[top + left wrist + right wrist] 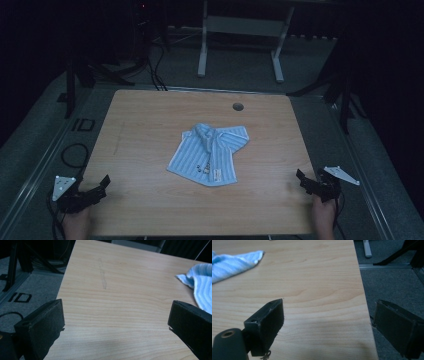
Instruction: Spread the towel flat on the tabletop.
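Observation:
A small light-blue striped shirt (210,153) lies folded in the middle of the wooden table (145,125), collar toward the far side. My left gripper (102,184) rests at the table's near left corner, jaws open with nothing between them. In the left gripper view the jaws stand wide apart around my left gripper (116,315), and the shirt (200,282) lies off to the right. At the near right edge my right gripper (303,179) is open and empty too. The right gripper view has the right gripper (328,315) over the table's right edge, the shirt (232,263) far to the left.
A round hole (238,106) sits near the table's far edge. Beyond the table stand the white legs of a frame (240,30) and dark stands with cables (150,60) on grey floor. Black cable (75,152) loops left of the table.

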Action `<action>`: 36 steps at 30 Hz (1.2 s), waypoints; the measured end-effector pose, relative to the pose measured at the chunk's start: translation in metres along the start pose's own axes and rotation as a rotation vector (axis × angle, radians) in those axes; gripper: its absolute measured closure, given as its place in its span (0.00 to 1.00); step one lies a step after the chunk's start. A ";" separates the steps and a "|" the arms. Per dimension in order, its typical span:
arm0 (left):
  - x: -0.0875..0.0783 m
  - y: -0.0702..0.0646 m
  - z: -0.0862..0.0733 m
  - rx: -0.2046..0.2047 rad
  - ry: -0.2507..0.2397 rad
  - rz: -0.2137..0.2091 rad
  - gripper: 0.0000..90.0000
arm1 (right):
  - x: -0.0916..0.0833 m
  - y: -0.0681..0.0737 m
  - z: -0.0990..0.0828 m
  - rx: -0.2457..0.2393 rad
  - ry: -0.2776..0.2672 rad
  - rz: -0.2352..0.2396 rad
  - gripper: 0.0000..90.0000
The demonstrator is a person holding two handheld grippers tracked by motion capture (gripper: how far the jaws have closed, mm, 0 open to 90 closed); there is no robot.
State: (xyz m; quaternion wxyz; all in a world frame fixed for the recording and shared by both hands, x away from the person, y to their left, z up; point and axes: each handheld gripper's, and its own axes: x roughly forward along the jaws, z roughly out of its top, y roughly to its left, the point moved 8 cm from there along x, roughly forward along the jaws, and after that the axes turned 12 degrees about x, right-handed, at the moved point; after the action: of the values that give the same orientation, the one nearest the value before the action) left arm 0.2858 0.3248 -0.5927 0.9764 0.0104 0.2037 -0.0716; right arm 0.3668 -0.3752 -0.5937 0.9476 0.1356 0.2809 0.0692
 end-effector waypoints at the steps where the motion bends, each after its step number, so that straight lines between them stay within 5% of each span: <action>1: 0.000 0.000 0.000 -0.003 0.001 0.002 0.01 | 0.000 0.000 0.000 0.000 0.000 0.000 0.11; 6: 0.000 0.002 -0.002 -0.012 0.025 -0.003 0.01 | 0.002 0.004 -0.003 -0.021 0.040 0.011 0.11; 13: 0.005 -0.001 -0.002 0.020 0.082 -0.021 0.01 | 0.009 0.015 -0.010 -0.134 0.106 -0.005 0.11; 16: 0.006 -0.003 0.001 0.027 0.102 -0.053 0.01 | 0.009 0.021 -0.013 -0.159 0.145 0.043 0.11; 22: 0.014 -0.014 -0.004 0.113 0.228 -0.120 0.01 | 0.013 0.031 -0.018 -0.226 0.252 0.083 0.11; 23: 0.017 -0.020 -0.005 0.120 0.262 -0.165 0.01 | 0.013 0.031 -0.018 -0.227 0.267 0.092 0.11; 29: 0.022 -0.031 0.001 0.177 0.306 -0.211 0.01 | 0.014 0.035 -0.017 -0.223 0.305 0.113 0.11; 32: 0.028 -0.042 0.010 0.200 0.346 -0.264 0.01 | 0.016 0.043 -0.014 -0.279 0.353 0.130 0.11; 36: 0.032 -0.048 0.017 0.263 0.394 -0.257 0.01 | 0.015 0.053 -0.011 -0.307 0.400 0.142 0.11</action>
State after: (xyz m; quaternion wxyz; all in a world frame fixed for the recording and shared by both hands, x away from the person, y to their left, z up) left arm 0.3150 0.2724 -0.5892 0.8910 0.1250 0.3784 -0.2175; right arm 0.3704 -0.3186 -0.5950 0.8754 -0.0070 0.4388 0.2026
